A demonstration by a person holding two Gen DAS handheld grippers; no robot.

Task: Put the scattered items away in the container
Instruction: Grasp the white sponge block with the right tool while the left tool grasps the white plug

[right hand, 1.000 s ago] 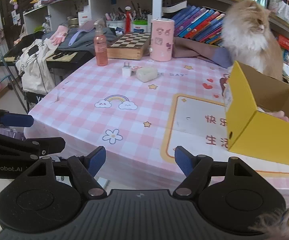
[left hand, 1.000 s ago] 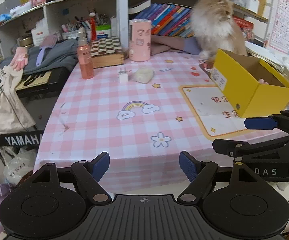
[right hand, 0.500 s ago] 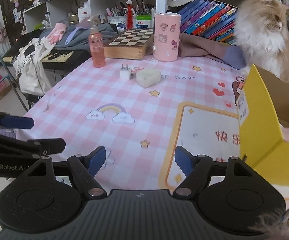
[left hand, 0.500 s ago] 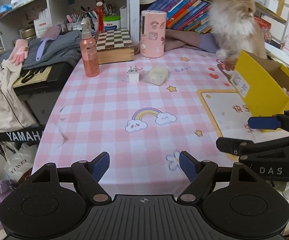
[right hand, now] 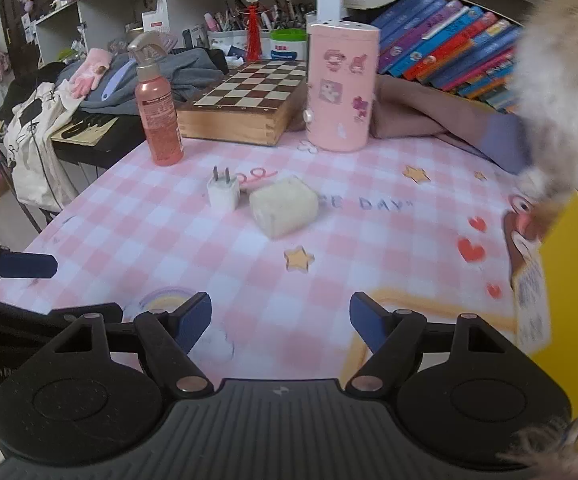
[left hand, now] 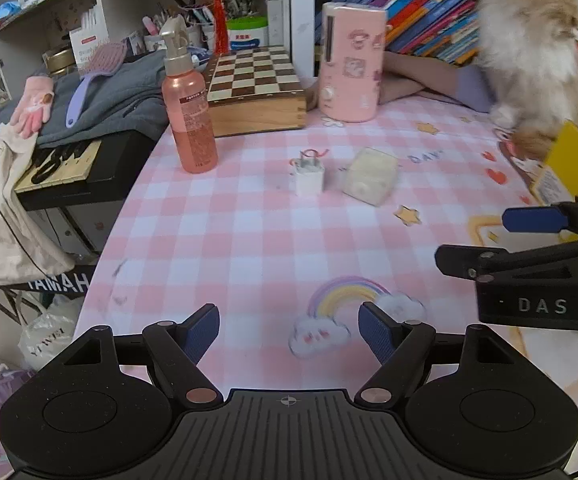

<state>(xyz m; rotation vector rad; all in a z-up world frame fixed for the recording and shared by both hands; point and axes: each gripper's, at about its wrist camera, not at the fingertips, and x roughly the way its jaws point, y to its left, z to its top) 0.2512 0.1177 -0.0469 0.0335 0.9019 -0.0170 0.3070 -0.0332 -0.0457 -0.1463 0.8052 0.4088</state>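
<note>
Both grippers hang over the near edge of a table (left hand: 249, 240) covered in a pink-and-white checked cloth. The left gripper (left hand: 289, 334) has its blue-padded jaws spread wide with nothing between them, above the printed rainbow (left hand: 347, 294). The right gripper (right hand: 280, 326) is spread just as wide and also holds nothing; in the left wrist view it appears side-on at the right edge.

Toward the far side of the table, a white plug adapter (right hand: 222, 191) stands with its prongs up, and just beside it on the right lies a pale cream block (right hand: 284, 206), close to it but whether touching cannot be told. A pink spray bottle (right hand: 158, 114) stands upright near the far left edge. Behind these, along the far edge, sit a wooden chess box (right hand: 245, 100) and a pink cylindrical canister with cartoon stickers (right hand: 341, 86).

The yellow cardboard box (right hand: 573, 300) sits at the table's right edge, its label facing the middle. A fluffy cat (left hand: 529, 52) stands at the far right corner, just behind the box.
</note>
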